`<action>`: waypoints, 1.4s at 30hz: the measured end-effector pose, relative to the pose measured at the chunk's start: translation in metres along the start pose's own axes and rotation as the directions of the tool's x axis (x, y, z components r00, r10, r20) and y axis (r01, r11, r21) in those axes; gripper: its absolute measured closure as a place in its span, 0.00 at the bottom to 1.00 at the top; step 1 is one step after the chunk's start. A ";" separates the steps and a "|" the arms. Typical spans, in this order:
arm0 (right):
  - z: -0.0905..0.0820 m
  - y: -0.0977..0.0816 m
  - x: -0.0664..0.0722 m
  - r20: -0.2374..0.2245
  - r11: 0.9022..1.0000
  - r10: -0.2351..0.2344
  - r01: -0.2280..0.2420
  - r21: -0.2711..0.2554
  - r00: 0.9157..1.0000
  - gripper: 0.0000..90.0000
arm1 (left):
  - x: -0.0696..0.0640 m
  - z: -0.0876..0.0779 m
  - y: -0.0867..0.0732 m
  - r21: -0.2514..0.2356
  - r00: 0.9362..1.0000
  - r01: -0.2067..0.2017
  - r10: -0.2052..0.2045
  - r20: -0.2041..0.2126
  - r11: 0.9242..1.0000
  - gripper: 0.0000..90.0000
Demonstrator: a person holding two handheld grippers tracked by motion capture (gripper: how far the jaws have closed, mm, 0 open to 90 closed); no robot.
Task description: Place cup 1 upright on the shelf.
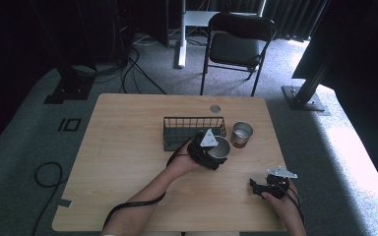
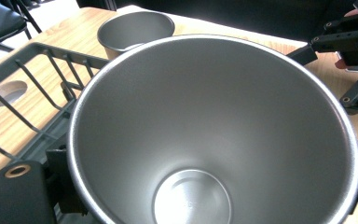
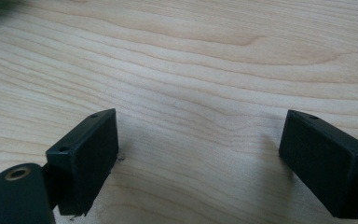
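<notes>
My left gripper (image 1: 215, 149) is shut on a wide steel cup (image 1: 220, 147), gripping it across its outside wall. The cup's open mouth (image 2: 214, 130) faces the left gripper view, and it is empty inside. It is held just in front of the right end of a dark wire basket (image 1: 193, 131). A second, smaller steel cup (image 1: 241, 133) stands upright to the right of the basket, also seen behind the held cup (image 2: 135, 27). My right gripper (image 1: 262, 187) rests low near the table's front right, open, with bare wood between its jaws (image 3: 198, 154).
The wooden table (image 1: 128, 162) has a round cable hole (image 1: 215, 108) behind the basket. A black folding chair (image 1: 236, 46) stands beyond the far edge. The basket's wire wall (image 2: 37, 88) is close on the held cup's left. The right gripper (image 2: 354, 51) lies beyond the cup.
</notes>
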State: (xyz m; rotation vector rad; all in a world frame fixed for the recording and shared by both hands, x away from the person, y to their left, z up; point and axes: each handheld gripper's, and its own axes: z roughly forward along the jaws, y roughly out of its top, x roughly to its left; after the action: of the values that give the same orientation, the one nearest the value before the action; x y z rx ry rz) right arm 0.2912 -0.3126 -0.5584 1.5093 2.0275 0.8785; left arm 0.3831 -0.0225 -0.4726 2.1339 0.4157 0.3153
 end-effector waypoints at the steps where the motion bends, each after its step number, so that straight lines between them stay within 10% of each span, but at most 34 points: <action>1: 0.000 0.000 0.000 0.000 1.000 0.000 0.000 0.000 1.000 0.13 | 0.000 -0.002 0.001 0.002 1.000 -0.002 0.002 -0.004 1.000 0.16; 31: 0.000 0.000 0.000 0.001 1.000 -0.001 0.001 -0.002 1.000 0.13 | 0.018 -0.060 0.041 -0.067 0.998 -0.004 0.000 -0.058 0.998 0.16; 42: 0.000 0.000 0.000 0.000 1.000 -0.002 0.002 0.001 1.000 0.13 | 0.043 -0.075 0.053 -0.097 0.979 0.075 -0.092 -0.183 0.992 0.16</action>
State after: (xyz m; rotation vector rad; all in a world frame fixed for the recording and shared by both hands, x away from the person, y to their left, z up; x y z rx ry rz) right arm 0.2913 -0.3127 -0.5583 1.5079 2.0286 0.8771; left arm 0.4032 0.0229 -0.3839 1.9999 0.5877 0.4800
